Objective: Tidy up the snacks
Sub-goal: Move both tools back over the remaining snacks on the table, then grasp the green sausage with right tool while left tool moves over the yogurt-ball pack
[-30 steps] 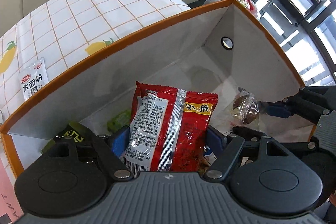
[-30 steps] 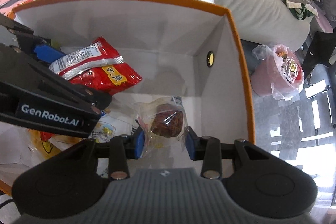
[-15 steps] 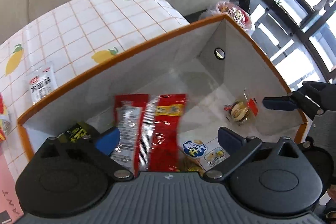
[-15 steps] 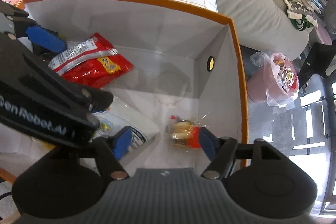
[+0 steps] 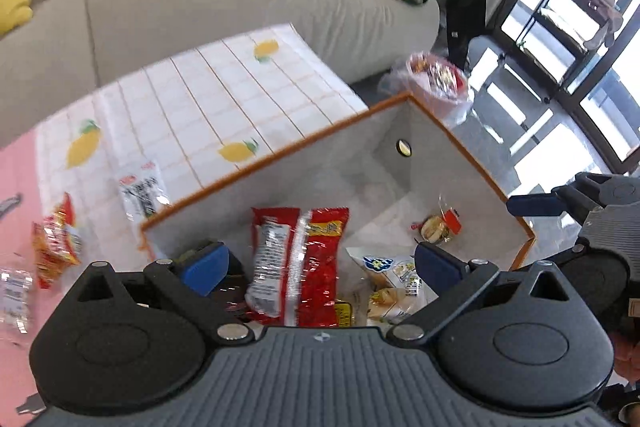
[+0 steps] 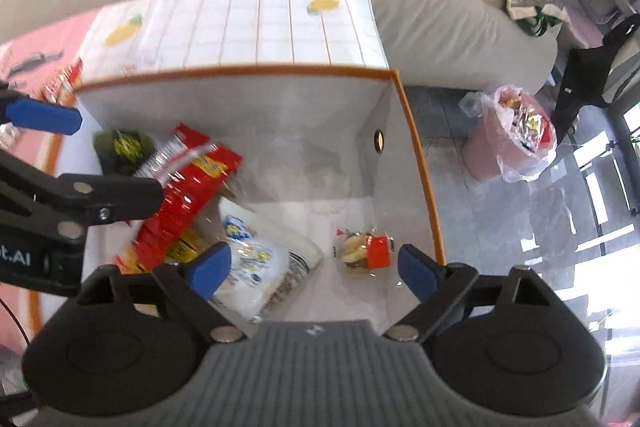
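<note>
Both claws hang above an open white box point(image 6: 280, 115) with an orange rim, which stands at the near right end of the bench point(image 5: 224, 99), a surface under a white checked cloth printed with lemons. The left claw point(image 5: 320, 263) is spread wide with nothing gripped; below the gap between its blue pads, a red snack packet point(image 5: 316, 259) leans inside the box against its near left part, touched by neither pad. The right claw point(image 6: 308, 269) is opening, also with nothing between its pads; under it, in the box's near right corner, lies a small clear-wrapped cake point(image 6: 366, 247) with a red label. Between the red packet and the cake lies a white bag with blue print point(image 6: 252, 267), and a dark green packet point(image 6: 124, 149) sits at the far left of the box. Outside the box, on the left of the bench, a white sachet point(image 5: 142, 191) and a red-orange packet point(image 5: 56, 239) are still loose.
</note>
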### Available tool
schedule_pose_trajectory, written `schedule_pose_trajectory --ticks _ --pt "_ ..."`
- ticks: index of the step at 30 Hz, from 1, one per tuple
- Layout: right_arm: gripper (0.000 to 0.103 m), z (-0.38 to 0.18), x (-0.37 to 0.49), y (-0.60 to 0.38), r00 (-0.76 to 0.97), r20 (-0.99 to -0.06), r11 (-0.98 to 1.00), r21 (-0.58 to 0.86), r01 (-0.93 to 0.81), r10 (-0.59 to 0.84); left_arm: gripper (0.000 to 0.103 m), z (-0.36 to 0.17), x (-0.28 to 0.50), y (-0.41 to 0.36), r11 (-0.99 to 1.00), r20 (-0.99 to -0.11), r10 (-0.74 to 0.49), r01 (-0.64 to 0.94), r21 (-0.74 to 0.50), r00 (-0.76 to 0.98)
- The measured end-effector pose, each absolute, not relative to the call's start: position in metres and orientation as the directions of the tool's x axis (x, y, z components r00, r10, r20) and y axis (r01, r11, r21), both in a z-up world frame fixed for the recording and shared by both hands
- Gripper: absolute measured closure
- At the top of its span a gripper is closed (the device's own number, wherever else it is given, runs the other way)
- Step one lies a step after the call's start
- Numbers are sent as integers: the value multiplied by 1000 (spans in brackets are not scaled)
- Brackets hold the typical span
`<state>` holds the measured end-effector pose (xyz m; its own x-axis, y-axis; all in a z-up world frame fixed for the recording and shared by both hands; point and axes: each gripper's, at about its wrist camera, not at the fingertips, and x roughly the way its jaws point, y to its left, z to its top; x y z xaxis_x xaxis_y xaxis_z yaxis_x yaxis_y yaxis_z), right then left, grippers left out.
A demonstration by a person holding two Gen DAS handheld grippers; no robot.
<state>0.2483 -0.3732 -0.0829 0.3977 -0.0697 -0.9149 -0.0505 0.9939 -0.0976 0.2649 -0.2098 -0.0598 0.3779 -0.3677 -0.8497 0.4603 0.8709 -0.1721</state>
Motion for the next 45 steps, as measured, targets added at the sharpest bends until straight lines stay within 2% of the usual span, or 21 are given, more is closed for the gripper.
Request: schedule_pose_trajectory --ticks 7,11,22,27,30,32,33,35,40,45 --pt "10 -52 229 -334 490 -872 1000 8 -25 20 0 -28 243 -164 892 -820 -333 436 -115 465" --pt "10 -44 218 -299 557 -830 1000 12 -29 26 0 -21 231 -127 920 -810 -301 376 -108 503" --pt "12 -51 183 -213 713 -691 992 105 -62 118 0 -30 203 -28 983 -804 -163 165 -82 572" --pt "21 -72 164 -172 762 -644 996 14 -86 74 0 -56 188 8 989 -815 -143 103 -103 562" --pt "31 -87 151 -151 798 -602 991 -79 -107 38 0 -72 178 25 993 -820 -119 78 -91 560" --pt "41 -101 146 -137 808 -589 980 -149 -135 22 0 -83 173 32 994 -823 -107 61 -88 558" --pt "43 -110 145 -128 805 -593 969 -198 -150 4 0 -88 171 36 994 -823 -108 59 -91 557" --pt "55 -125 147 -118 789 -614 948 -261 -182 -18 0 -99 170 42 994 -830 -109 49 -98 547" --pt "71 -159 168 -103 749 -650 906 -384 -179 -128 0 -118 176 45 994 -843 -110 47 -100 526" --pt "75 -192 181 -93 724 -645 839 -515 -174 -245 0 -134 182 43 993 -855 -116 62 -98 506"
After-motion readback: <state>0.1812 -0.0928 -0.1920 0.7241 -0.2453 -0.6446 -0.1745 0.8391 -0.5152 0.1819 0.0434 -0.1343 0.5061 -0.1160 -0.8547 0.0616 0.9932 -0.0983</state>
